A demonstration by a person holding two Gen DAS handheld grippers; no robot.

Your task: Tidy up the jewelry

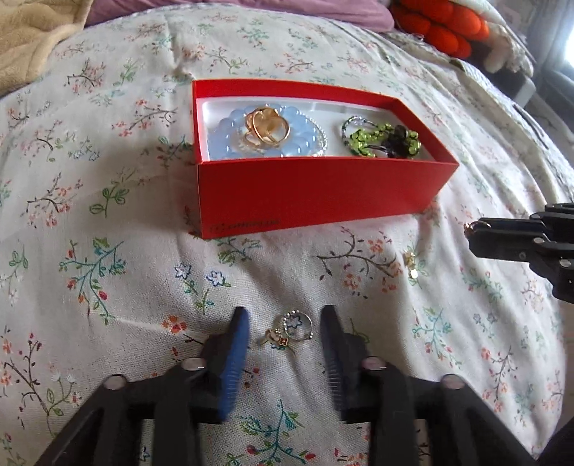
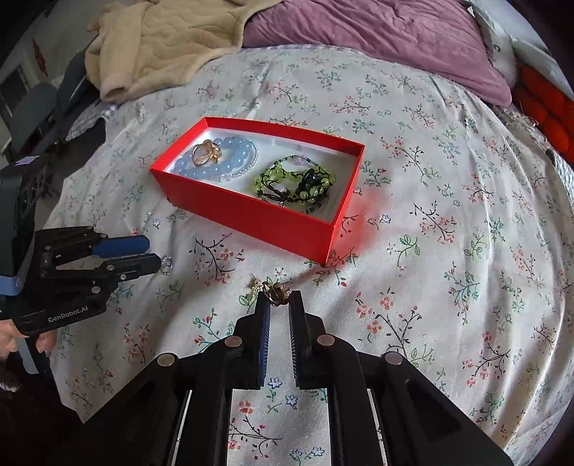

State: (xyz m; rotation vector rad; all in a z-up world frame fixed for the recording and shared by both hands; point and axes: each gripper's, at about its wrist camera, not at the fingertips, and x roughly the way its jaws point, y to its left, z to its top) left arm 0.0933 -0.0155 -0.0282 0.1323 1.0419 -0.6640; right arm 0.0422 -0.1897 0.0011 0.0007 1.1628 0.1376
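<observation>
A red box (image 1: 315,190) (image 2: 251,218) lies on the floral bedspread. It holds a blue bead bracelet (image 1: 297,125) (image 2: 233,161), gold rings (image 1: 265,125) (image 2: 206,152) and a green bead bracelet (image 1: 380,139) (image 2: 301,181). My left gripper (image 1: 283,322) (image 2: 154,256) is open around a silver ring with a small charm (image 1: 292,328), low over the bed. My right gripper (image 2: 276,297) (image 1: 470,229) is shut on a small gold ring (image 2: 274,290) at its fingertips. A gold earring (image 1: 410,261) (image 2: 255,284) lies on the bedspread beside it.
A beige blanket (image 2: 154,46) and a purple pillow (image 2: 376,39) lie at the far end of the bed. An orange knitted item (image 1: 441,25) (image 2: 549,111) sits at the far right. The bed edge curves away on both sides.
</observation>
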